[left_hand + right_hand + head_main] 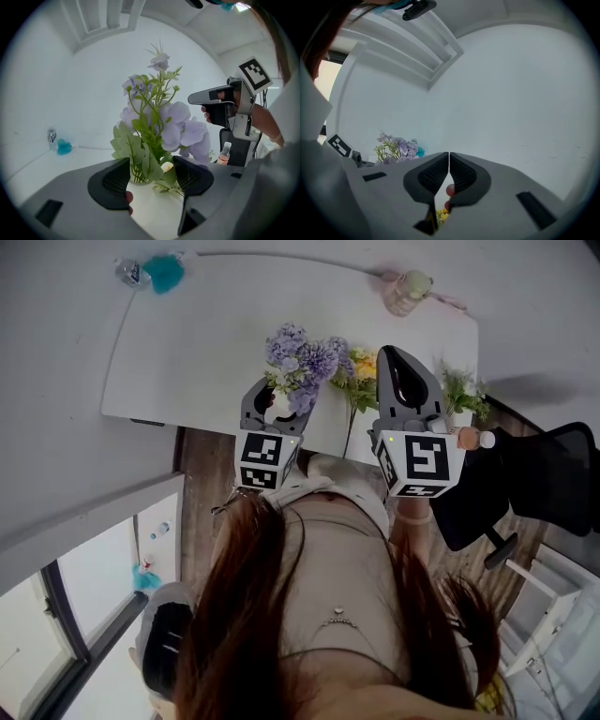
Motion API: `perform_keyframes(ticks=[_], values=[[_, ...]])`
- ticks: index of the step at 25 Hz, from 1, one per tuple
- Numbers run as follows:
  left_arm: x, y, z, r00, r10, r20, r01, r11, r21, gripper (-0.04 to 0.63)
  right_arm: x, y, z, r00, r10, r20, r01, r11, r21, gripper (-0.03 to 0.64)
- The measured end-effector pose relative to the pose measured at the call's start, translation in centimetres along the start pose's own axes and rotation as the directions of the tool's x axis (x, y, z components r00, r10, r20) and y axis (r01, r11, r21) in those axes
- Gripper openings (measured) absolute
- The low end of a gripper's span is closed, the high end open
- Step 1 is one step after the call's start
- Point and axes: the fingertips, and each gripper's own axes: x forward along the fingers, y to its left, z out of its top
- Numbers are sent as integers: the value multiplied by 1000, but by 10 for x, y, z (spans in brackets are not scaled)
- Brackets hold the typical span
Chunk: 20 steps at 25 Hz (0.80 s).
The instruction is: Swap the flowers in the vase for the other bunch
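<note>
My left gripper (277, 399) (151, 171) is shut on a white vase (279, 410) (150, 206), one jaw on each side of its neck, at the table's near edge. A bunch of purple flowers (300, 357) (173, 124) (396, 147) stands in the vase. The yellow bunch (364, 367) (440, 215) lies just right of it, its stem running past the table edge. My right gripper (392, 352) (449, 157) (190, 99) hovers to the right of the yellow bunch. Its jaws are shut with nothing between them.
On the white table (216, 334) are a small green plant (464, 393), a pink-filled bottle (473, 439) (224, 153), a jar (406, 292) at the back, and a teal object (166, 272) far left. A black chair (553, 474) stands at right.
</note>
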Motion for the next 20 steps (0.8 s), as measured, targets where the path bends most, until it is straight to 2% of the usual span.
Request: perform_keyframes(ticks=[6, 12, 15, 17, 20], values=[[9, 6, 0, 998, 67, 17, -67, 998, 0, 279, 1, -11, 0, 1000, 5, 5, -5, 1000, -12, 28], [16, 8, 0, 995, 99, 18, -99, 995, -6, 275, 0, -24, -4, 1000, -3, 1, 3, 1000, -9, 28], [16, 9, 1, 994, 107, 18, -107, 994, -4, 244, -1, -27, -6, 1000, -9, -1, 9, 1000, -5, 28], [15, 12, 1, 992, 121, 19, -121, 993, 1, 185, 0, -28, -7, 1000, -13, -1, 13, 1000, -1, 28], [14, 15, 1, 991, 130, 12, -131, 991, 11, 139, 0, -28, -7, 1000, -20, 1, 20, 1000, 7, 28]])
